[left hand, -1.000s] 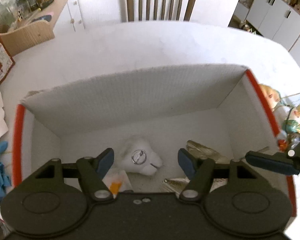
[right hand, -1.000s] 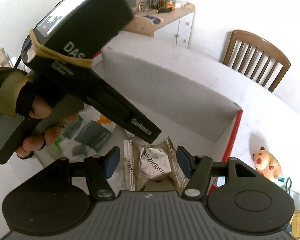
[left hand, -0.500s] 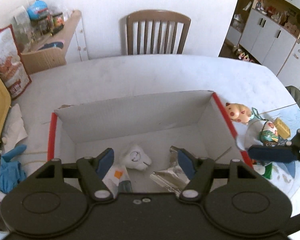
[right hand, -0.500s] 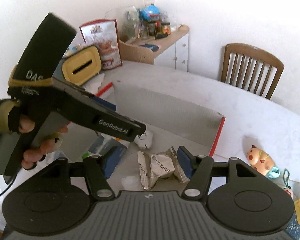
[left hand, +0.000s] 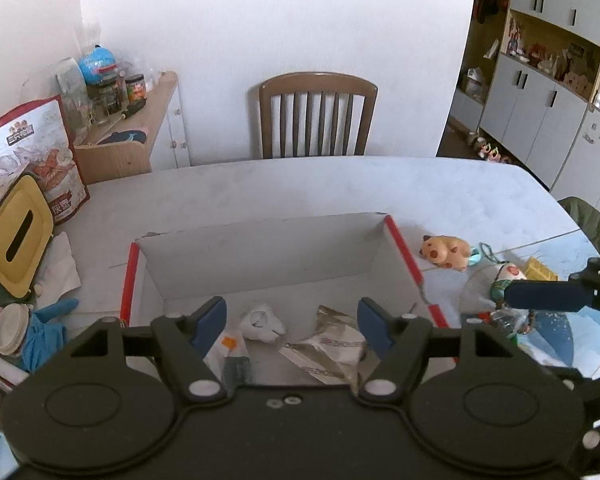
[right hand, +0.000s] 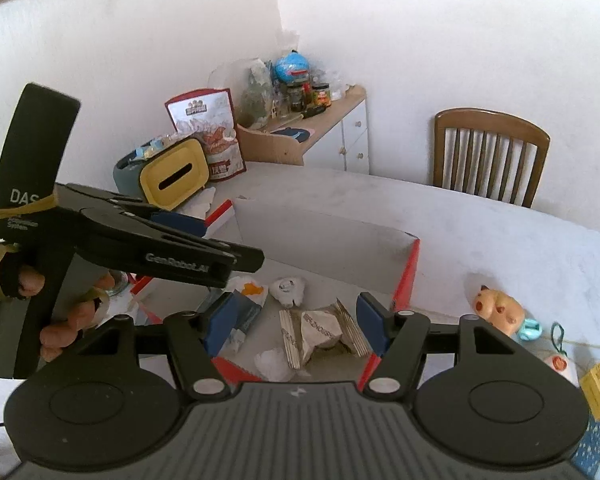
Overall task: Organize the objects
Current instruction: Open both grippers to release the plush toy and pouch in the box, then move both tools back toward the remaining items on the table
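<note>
Overhead, both claws — left claw (left hand: pixel 291 319), right claw (right hand: pixel 296 320) — gape empty above one box (left hand: pixel 260 252) holding perhaps five items.

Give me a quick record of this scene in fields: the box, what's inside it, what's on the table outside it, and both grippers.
container: open white cardboard box with red edges, on the white table
inside the box: white crumpled item, silver snack packet, packet with an orange mark
outside, right of the box: orange animal figurine, small yellow box
outside, left of the box: yellow tissue box, blue glove
left gripper: open, empty, above the box
right gripper: open, empty, above the box
</note>
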